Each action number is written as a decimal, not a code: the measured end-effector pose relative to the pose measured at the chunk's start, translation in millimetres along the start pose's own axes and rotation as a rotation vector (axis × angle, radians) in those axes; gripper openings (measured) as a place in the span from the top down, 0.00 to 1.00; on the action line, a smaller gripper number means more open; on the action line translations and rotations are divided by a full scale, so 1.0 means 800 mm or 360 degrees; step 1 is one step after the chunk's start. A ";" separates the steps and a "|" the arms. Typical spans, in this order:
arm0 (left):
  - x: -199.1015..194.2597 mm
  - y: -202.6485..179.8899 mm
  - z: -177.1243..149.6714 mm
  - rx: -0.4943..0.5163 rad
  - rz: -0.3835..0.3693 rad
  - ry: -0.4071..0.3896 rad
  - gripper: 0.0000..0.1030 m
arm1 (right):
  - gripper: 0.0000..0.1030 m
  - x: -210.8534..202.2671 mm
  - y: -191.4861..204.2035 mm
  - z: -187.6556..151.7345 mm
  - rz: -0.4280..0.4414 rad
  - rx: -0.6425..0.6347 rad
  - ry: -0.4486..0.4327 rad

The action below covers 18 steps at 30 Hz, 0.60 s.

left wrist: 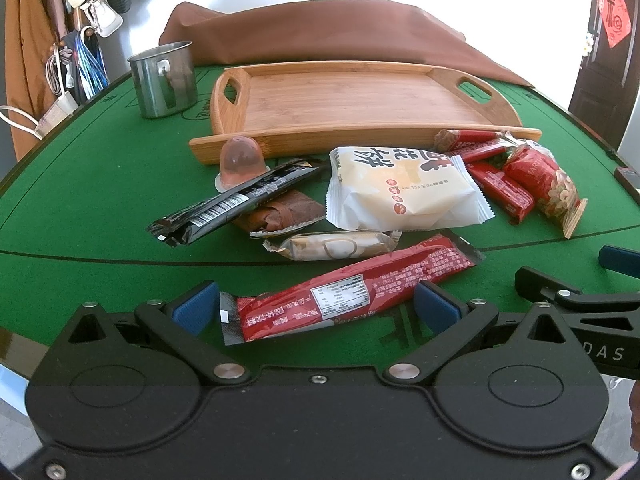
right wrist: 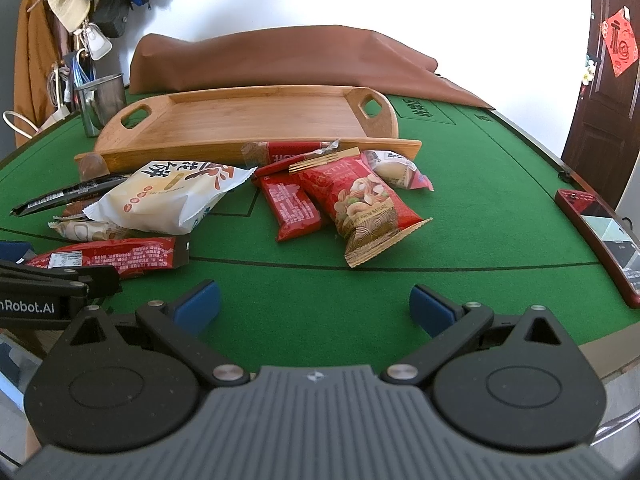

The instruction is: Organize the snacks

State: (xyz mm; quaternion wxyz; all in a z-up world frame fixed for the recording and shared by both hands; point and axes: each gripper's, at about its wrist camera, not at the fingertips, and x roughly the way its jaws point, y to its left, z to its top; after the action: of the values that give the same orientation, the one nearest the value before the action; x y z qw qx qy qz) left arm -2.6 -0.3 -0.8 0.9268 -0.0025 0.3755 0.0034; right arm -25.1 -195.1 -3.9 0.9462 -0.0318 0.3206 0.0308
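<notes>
Your left gripper sits right over the long red snack bar: jaws spread wide, the blue pads flanking the wrapper's near half, and you can't tell whether either pad touches it. Nothing is clamped. Your right gripper is just as wide open, with only bare green table between its pads.

Ahead of the left jaws, one beige wrapped cake lies just past the red bar. Beyond it, one big white pastry packet rests in the middle of the pile. To its left, one black stick pack lies tilted across a brown wrapped snack, and one jelly cup stands upside down by the tray's front rail.

Ahead of your right jaws and slightly left, one red nut bag points toward you, with a red flat packet touching its left side. A thin red stick and a small white-and-red packet lie behind them, against the tray.

The wooden tray sits beyond the whole pile, nothing in it. One steel mug stands far left of it. One red phone lies well right of your right jaws.
</notes>
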 end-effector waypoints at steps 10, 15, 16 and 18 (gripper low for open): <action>0.000 0.001 0.000 0.0000 0.0000 -0.0004 0.00 | 0.00 0.000 0.002 0.000 -0.0005 0.0000 -0.0004; 0.000 0.001 0.001 0.0001 0.0000 -0.0007 0.00 | 0.00 0.000 0.002 0.000 -0.0005 0.0000 -0.0004; 0.000 0.001 0.001 0.0000 0.0001 -0.0007 0.00 | 0.00 0.000 0.002 0.000 -0.0005 0.0000 -0.0003; 0.000 0.001 0.001 0.0002 0.0000 -0.0006 0.00 | 0.00 0.001 0.002 0.000 -0.0004 0.0001 0.0000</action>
State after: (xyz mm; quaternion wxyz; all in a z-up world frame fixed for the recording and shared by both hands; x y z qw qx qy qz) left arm -2.3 0.5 -0.4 0.9275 -0.0019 0.3737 0.0031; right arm -24.7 -193.4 -4.4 0.9462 -0.0321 0.3205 0.0294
